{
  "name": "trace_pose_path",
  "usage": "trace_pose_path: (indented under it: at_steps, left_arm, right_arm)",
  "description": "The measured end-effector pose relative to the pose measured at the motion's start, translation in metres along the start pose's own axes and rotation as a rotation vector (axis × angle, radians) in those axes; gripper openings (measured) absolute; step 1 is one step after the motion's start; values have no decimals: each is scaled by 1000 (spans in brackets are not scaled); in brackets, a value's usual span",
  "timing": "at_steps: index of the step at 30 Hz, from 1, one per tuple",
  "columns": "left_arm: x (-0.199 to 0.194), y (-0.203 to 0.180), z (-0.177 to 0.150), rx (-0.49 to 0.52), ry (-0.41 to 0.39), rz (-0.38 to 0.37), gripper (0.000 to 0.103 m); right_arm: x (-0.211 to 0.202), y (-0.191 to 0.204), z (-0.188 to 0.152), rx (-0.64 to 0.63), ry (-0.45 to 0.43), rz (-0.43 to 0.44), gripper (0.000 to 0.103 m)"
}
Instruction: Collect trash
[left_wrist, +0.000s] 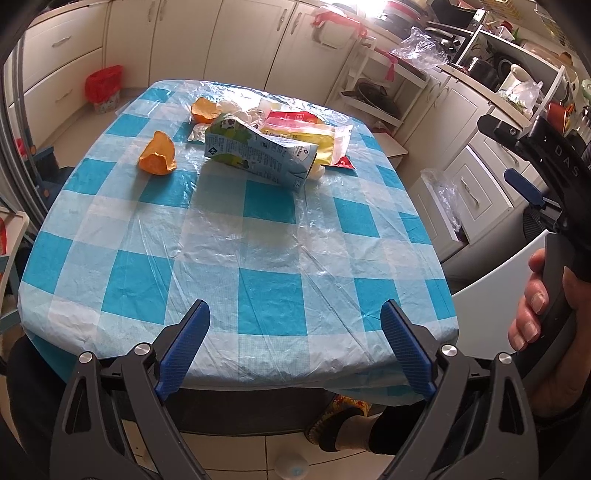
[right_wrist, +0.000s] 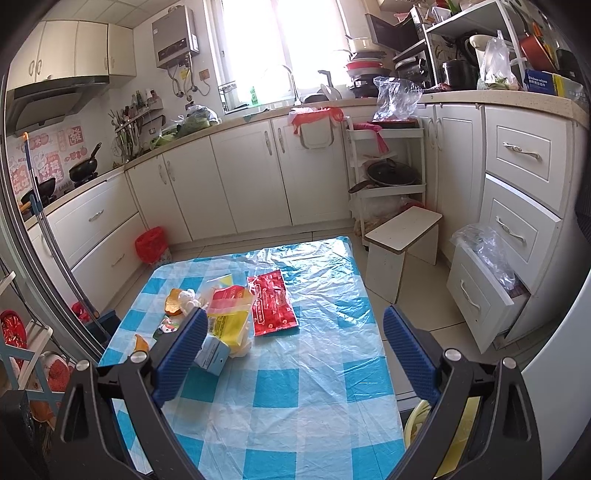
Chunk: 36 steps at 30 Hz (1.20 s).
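Observation:
Trash lies in a cluster at the far end of the table (left_wrist: 258, 295), which has a blue-and-white checked cloth under clear plastic. It includes a blue-green drink carton (left_wrist: 258, 153) on its side, two orange peels (left_wrist: 157, 153) (left_wrist: 205, 110), a yellow packet (left_wrist: 317, 142), a red packet (right_wrist: 273, 302) and white crumpled tissue (left_wrist: 236, 109). My left gripper (left_wrist: 295, 314) hangs open over the near table edge, holding nothing. My right gripper (right_wrist: 295, 317) is open above the table's right side, with the carton (right_wrist: 212, 354) partly behind its left finger.
A red-lined bin (right_wrist: 149, 245) stands on the floor by the far-left cabinets. A white stool (right_wrist: 402, 236) and an open drawer holding a plastic bag (right_wrist: 484, 266) are to the right. A hand (left_wrist: 535, 306) grips the right tool's handle.

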<state>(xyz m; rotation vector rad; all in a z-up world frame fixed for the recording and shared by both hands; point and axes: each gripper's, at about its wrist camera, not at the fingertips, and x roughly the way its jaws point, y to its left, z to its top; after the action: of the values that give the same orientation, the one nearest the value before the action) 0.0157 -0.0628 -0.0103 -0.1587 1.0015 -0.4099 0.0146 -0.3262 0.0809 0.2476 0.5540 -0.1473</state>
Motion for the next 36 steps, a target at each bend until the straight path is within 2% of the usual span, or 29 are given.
trace_pose_path:
  at_steps: [36]
  left_arm:
    - [-3,5,-2,-15,-6,8,90]
  right_arm:
    - [2,5,-4,-15,5,7,92]
